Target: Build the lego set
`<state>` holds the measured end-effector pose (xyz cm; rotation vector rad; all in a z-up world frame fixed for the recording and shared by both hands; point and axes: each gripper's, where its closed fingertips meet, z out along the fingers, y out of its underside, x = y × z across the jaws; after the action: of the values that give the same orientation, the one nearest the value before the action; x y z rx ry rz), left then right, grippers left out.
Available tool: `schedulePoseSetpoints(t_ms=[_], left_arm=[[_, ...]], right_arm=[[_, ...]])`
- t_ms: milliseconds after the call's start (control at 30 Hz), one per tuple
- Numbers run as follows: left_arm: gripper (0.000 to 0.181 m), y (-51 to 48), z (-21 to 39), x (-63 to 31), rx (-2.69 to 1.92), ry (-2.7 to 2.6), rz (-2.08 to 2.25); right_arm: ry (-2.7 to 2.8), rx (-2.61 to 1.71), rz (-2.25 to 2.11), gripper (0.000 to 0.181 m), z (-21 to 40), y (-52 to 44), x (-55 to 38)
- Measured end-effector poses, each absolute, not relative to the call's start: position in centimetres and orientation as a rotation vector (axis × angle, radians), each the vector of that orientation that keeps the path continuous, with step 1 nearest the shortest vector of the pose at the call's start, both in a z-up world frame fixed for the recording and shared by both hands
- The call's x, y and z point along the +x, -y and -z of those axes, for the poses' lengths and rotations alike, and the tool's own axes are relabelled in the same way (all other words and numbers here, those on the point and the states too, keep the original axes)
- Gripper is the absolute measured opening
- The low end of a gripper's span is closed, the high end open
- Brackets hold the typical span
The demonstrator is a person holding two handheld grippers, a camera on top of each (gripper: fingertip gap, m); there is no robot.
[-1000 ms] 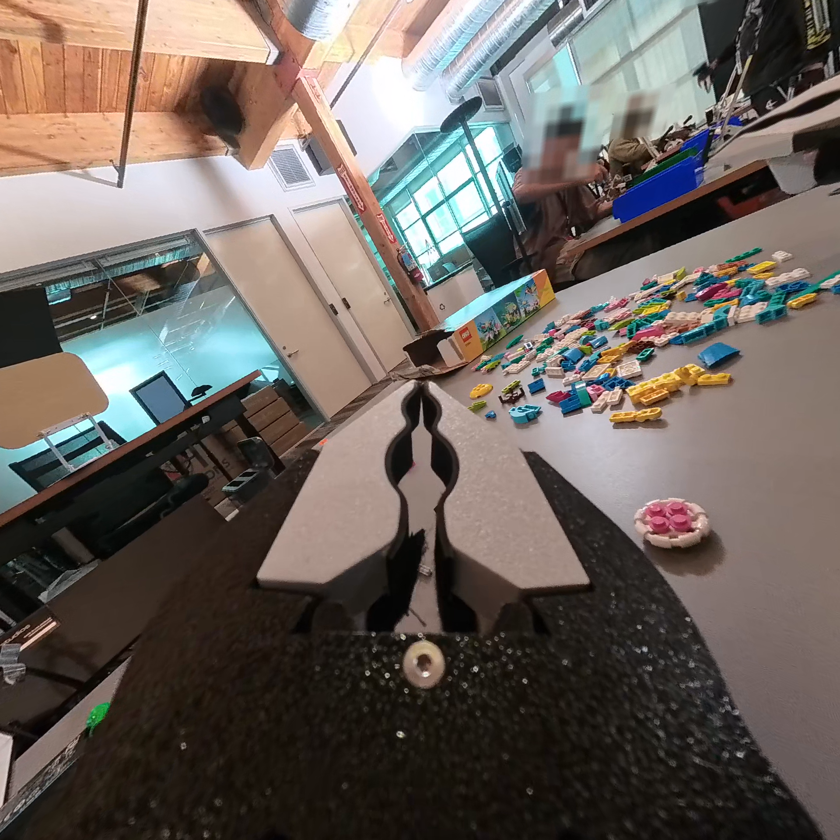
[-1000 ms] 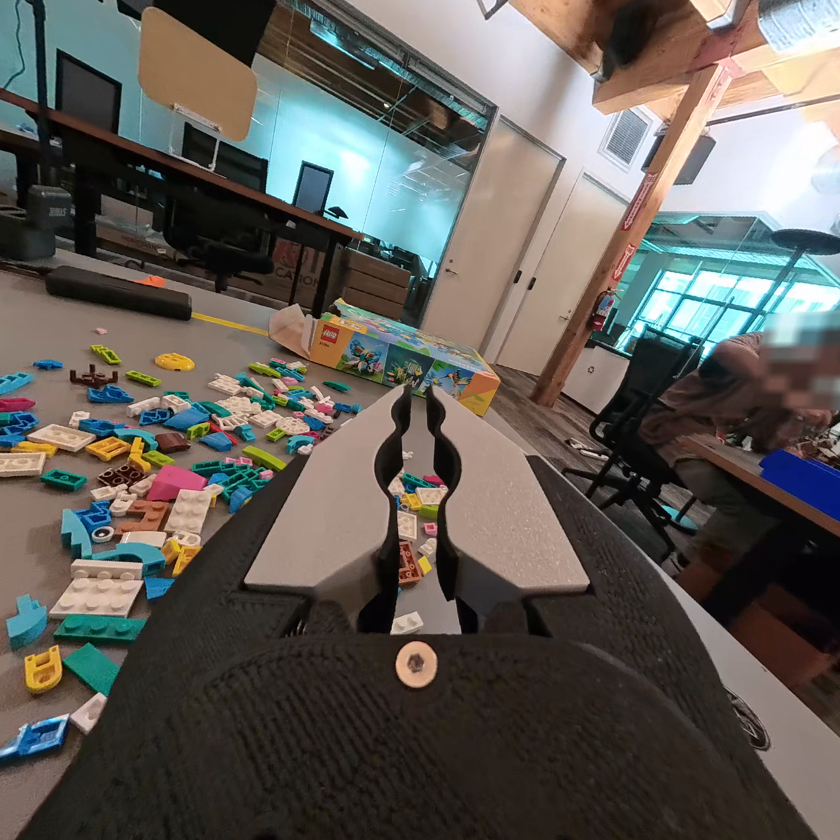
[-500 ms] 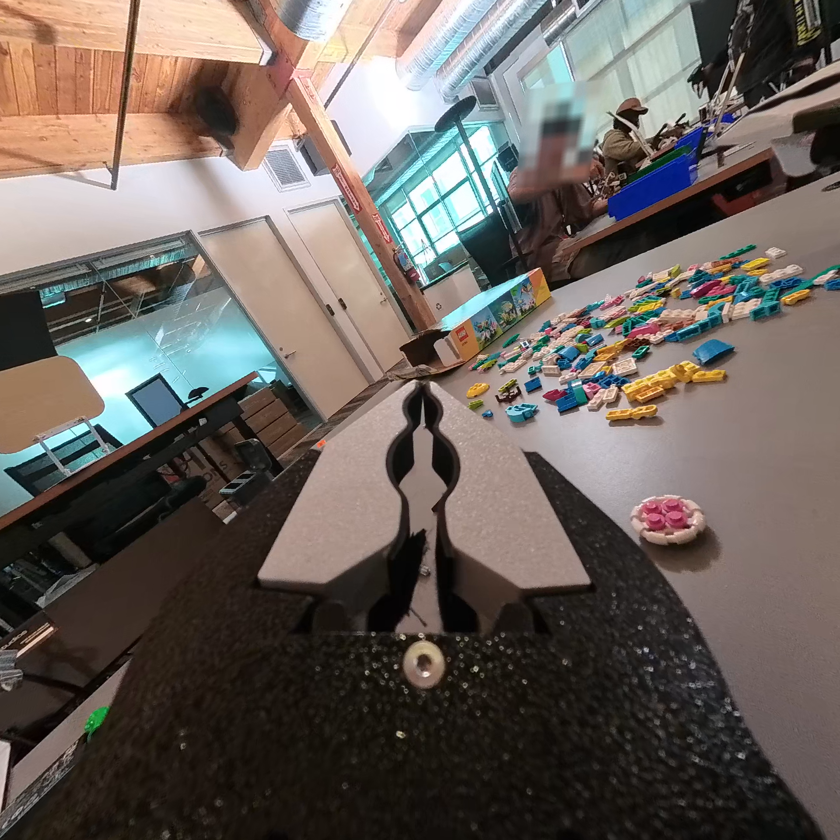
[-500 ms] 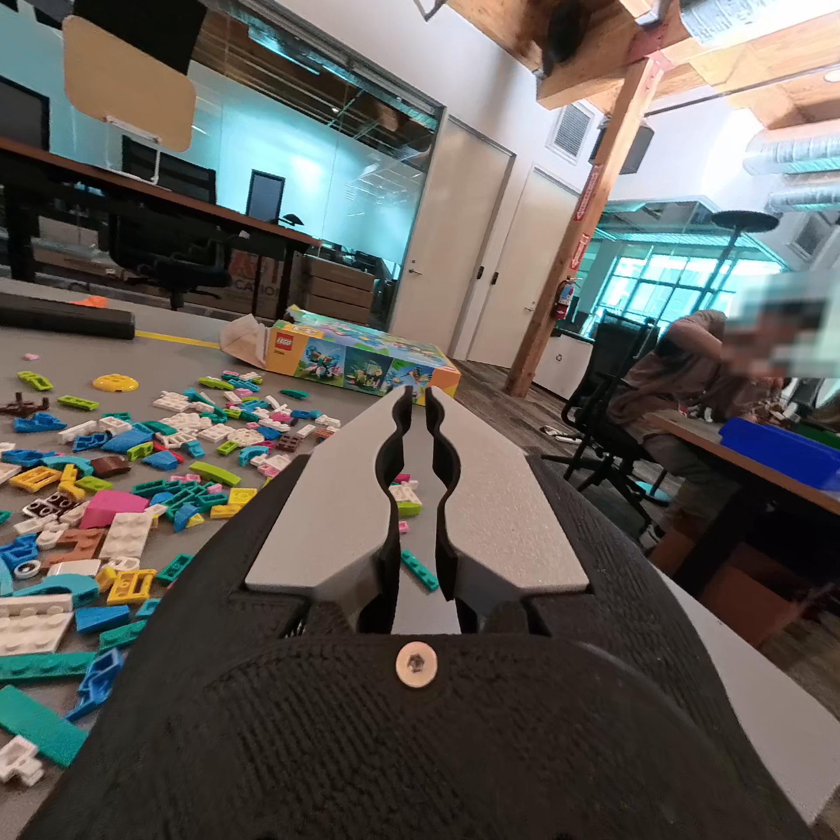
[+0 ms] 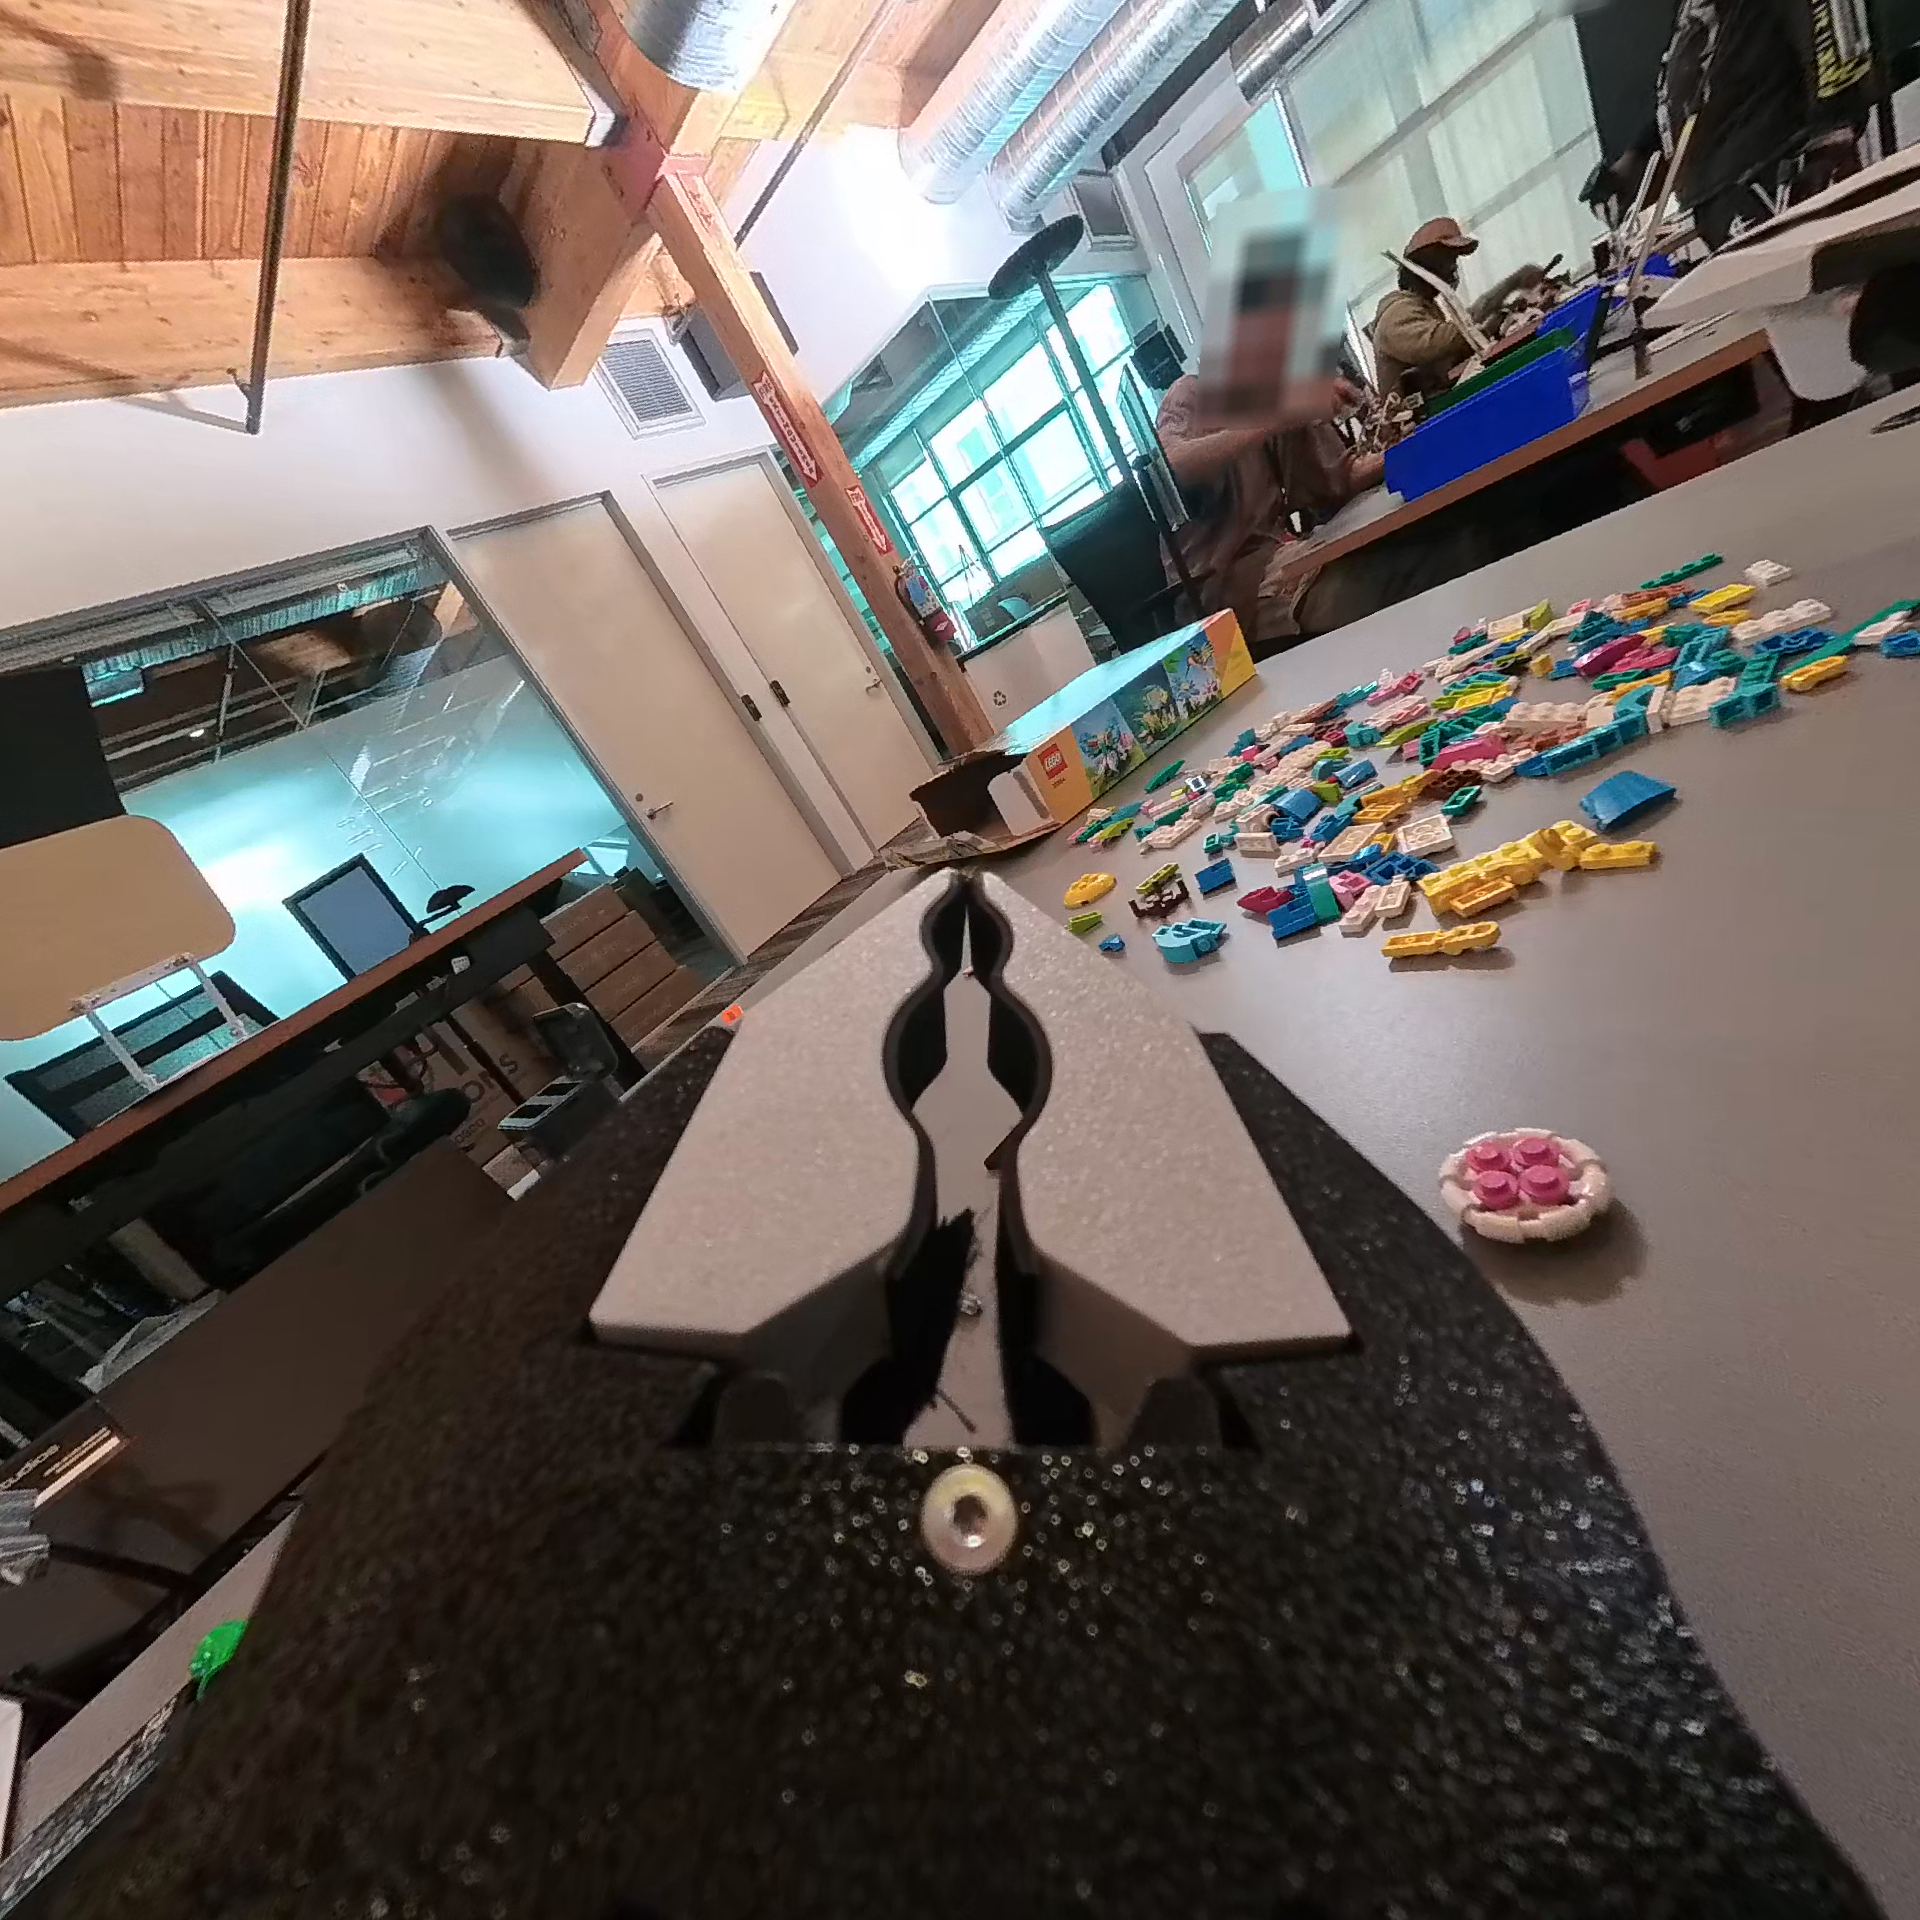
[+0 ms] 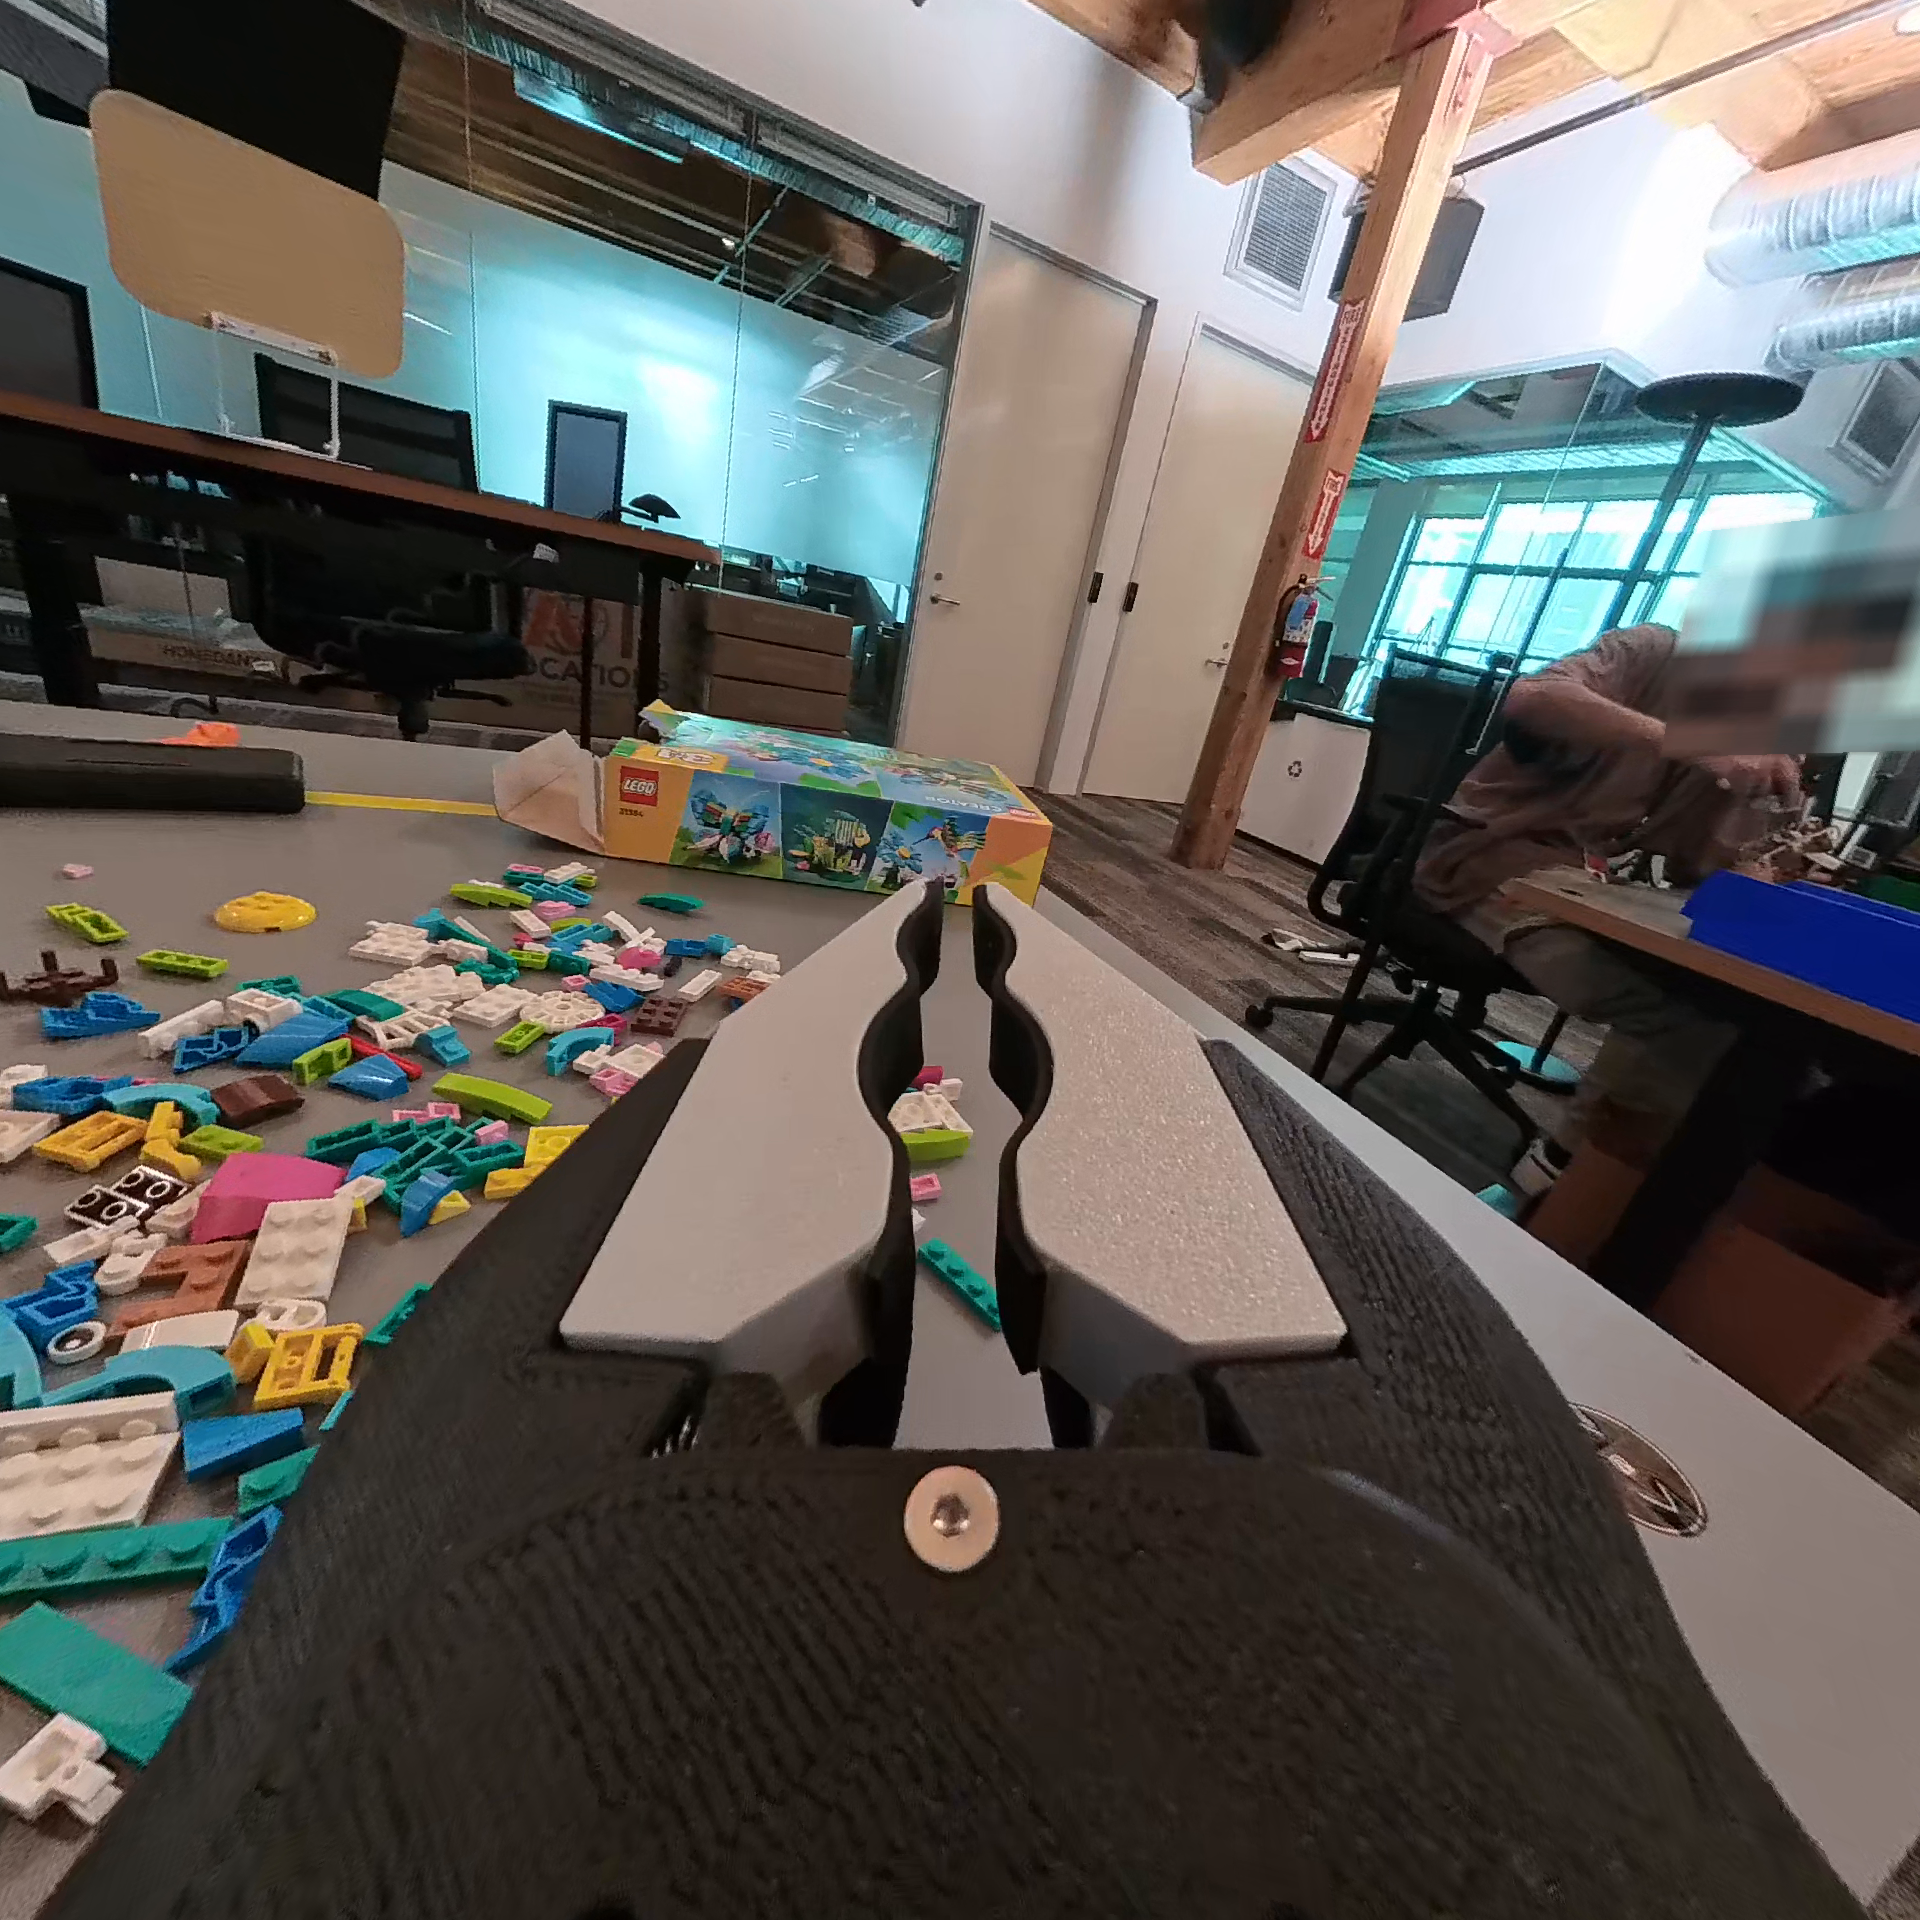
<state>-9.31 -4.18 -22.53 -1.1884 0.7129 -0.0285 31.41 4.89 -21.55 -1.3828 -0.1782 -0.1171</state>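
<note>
1. While the left gripper (image 5: 964,883) has held almost the same tilted pose over the last second, its grey fingertips pressed nearly together on nothing, the small round white plate with pink studs on top (image 5: 1524,1198) stays on the bare grey worktop (image 5: 1714,1039) just to its right, untouched.
2. Meanwhile the right gripper (image 6: 958,891) has swung across the heap of loose multicoloured lego pieces (image 6: 312,1122), jaws a narrow slit apart and empty; a teal strip (image 6: 961,1280) now shows between them.
3. Beyond, the colourful cardboard set box (image 6: 821,821) lies open near the worktop's far edge.
4. Judged so, it is searching for a part; building has barely begun.
</note>
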Motion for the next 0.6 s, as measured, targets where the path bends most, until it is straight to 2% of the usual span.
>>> schedulePoseSetpoints(t_ms=[600], left_arm=[[0.0,4.0,22.4,-9.7,-1.199,-0.681,0.047]], right_arm=[[0.279,-1.4,0.143,0.005,22.2,-5.2,29.7]])
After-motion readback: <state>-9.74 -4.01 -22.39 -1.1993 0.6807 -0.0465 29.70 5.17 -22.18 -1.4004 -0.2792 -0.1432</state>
